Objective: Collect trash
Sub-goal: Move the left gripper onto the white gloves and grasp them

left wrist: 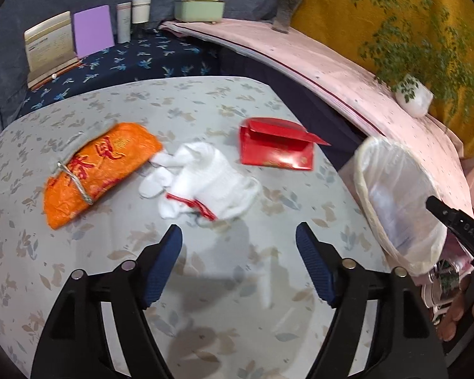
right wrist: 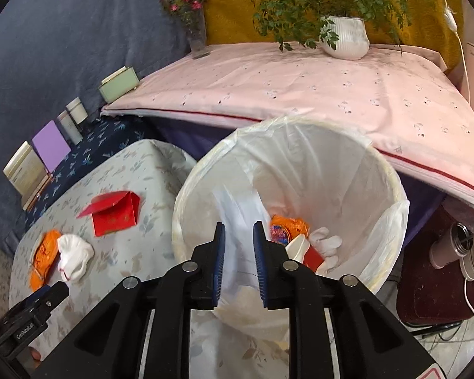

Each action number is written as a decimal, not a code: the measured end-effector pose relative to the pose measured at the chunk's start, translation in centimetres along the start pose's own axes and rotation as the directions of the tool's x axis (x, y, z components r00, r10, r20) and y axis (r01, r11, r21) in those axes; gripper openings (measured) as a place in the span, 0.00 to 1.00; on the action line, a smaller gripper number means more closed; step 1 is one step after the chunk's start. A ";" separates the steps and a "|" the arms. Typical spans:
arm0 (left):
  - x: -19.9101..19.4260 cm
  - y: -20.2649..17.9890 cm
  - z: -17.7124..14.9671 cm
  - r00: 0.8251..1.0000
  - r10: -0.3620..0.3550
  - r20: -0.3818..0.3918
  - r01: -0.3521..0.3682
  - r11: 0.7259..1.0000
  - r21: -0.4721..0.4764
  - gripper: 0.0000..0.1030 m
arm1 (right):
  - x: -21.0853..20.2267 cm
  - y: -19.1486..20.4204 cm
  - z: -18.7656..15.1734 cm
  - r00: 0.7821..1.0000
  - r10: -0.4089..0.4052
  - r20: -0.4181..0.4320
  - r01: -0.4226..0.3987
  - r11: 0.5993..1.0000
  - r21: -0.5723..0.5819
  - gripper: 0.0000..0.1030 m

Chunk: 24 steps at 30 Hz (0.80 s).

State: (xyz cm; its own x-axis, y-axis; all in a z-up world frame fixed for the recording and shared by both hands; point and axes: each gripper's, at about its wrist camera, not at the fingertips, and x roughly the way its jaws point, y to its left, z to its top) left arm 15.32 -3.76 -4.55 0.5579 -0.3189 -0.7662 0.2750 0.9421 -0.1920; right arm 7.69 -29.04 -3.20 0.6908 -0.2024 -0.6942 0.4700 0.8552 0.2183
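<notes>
On the floral tablecloth (left wrist: 79,268) lie an orange packet (left wrist: 101,170) tied with string, a white glove (left wrist: 205,180) with red trim, and a red envelope (left wrist: 275,148). My left gripper (left wrist: 238,229) hovers open just short of the glove, nothing between its pads. The lined waste bin (left wrist: 391,189) stands at the table's right edge. Over the bin (right wrist: 303,123), my right gripper (right wrist: 239,230) has narrow jaws closed on a white plastic sheet (right wrist: 237,205) that hangs into it. Inside lie an orange wrapper (right wrist: 289,225), a white glove (right wrist: 327,243) and a red scrap (right wrist: 311,257).
Behind the table, a dark blue cloth carries books (left wrist: 49,47), a purple card (left wrist: 93,30), jars (left wrist: 140,9) and a green box (left wrist: 199,8). A pink-covered surface (right wrist: 300,88) holds a vase (right wrist: 197,36) and a potted plant (right wrist: 346,36). Cups and tins (right wrist: 458,246) stand on the floor right of the bin.
</notes>
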 end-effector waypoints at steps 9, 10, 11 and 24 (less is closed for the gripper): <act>2.1 2.5 1.9 0.998 0.056 -0.003 -0.056 0.998 -0.036 0.82 | 0.8 4.8 0.4 0.998 0.069 -0.009 -0.069 0.993 -0.096 0.27; 2.4 2.7 2.0 0.998 0.059 -0.008 -0.060 0.997 -0.039 0.82 | 1.0 5.5 0.4 0.997 0.079 -0.013 -0.080 0.991 -0.107 0.27; 2.7 2.9 2.2 0.998 0.063 -0.012 -0.063 0.997 -0.044 0.82 | 1.2 6.1 0.4 0.996 0.086 -0.016 -0.087 0.990 -0.114 0.27; 5.8 3.8 3.2 0.995 0.017 -0.102 -0.026 0.996 -0.084 0.34 | 3.9 12.4 0.0 0.987 0.149 -0.063 -0.159 0.967 -0.197 0.27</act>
State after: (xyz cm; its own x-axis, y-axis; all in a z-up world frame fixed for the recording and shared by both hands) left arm 22.09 -2.32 -7.81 0.4802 -0.2906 -0.8276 0.1938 0.9554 -0.2230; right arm 16.17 -19.20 -3.18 0.7173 -0.0424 -0.6955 0.2367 0.9536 0.1860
